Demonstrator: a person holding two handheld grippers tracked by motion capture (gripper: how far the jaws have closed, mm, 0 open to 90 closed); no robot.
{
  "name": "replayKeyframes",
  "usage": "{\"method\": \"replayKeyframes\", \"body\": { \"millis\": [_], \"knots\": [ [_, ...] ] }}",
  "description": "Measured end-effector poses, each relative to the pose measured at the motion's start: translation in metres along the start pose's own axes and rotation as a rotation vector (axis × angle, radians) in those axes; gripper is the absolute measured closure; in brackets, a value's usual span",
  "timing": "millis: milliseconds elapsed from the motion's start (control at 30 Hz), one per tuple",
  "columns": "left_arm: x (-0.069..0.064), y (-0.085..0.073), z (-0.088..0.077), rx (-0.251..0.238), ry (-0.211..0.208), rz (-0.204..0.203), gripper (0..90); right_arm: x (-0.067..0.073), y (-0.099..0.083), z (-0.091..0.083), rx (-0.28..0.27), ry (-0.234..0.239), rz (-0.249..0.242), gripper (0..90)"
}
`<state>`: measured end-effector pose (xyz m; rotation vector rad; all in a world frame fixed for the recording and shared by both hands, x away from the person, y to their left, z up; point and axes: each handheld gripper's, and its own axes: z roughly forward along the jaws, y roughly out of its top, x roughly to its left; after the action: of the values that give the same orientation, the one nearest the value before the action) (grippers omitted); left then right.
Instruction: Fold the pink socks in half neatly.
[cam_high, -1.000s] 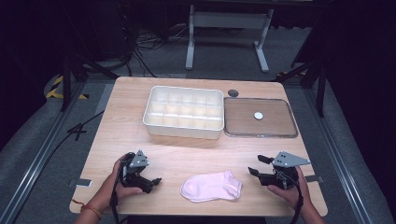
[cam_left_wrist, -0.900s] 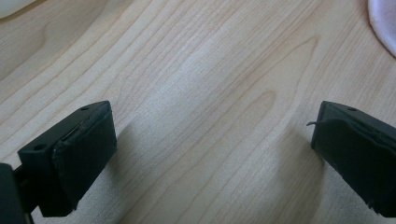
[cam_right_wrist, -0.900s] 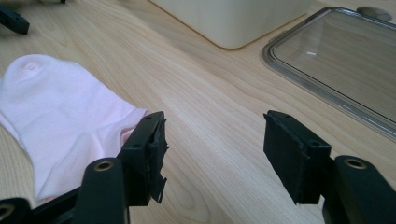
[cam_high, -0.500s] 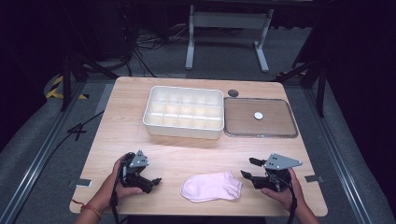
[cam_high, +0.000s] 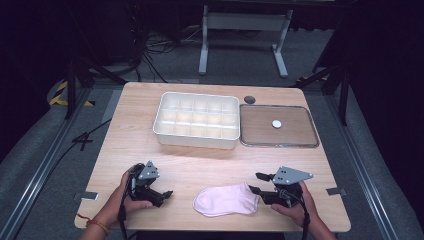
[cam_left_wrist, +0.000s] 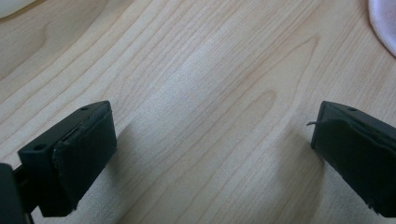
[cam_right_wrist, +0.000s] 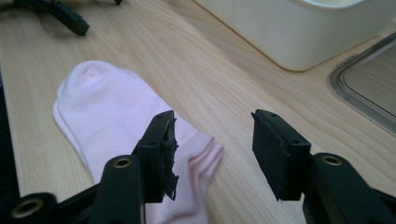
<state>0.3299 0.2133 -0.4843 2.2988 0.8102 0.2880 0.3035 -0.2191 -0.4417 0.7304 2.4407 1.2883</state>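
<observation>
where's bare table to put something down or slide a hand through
Free: the wood strip between the white divided box and the pink sock, and the table's left side beside the box. Crowded: the far edge, taken by box and flat lid.

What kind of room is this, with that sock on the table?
Probably a lab or recording studio, not a home. A lone wooden table stands among dark surroundings, with cables trailing over the grey floor and a metal stand behind. A person holds a wired gripper in each hand beside a pink sock.
</observation>
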Motion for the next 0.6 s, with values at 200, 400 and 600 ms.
{"method": "replayKeyframes", "body": {
  "millis": [200,400,600],
  "knots": [
    [0.000,0.000,0.000,0.000,0.001,-0.002,0.3,0.012,0.005,0.010,0.007,0.041,-0.034,60.0],
    [0.000,0.000,0.000,0.001,0.004,-0.004,0.3,0.025,0.010,0.020,0.003,0.091,-0.056,67.5],
    [-0.001,0.000,-0.001,0.002,0.006,-0.006,0.3,0.038,0.012,0.030,0.033,0.123,-0.098,70.3]
  ]
}}
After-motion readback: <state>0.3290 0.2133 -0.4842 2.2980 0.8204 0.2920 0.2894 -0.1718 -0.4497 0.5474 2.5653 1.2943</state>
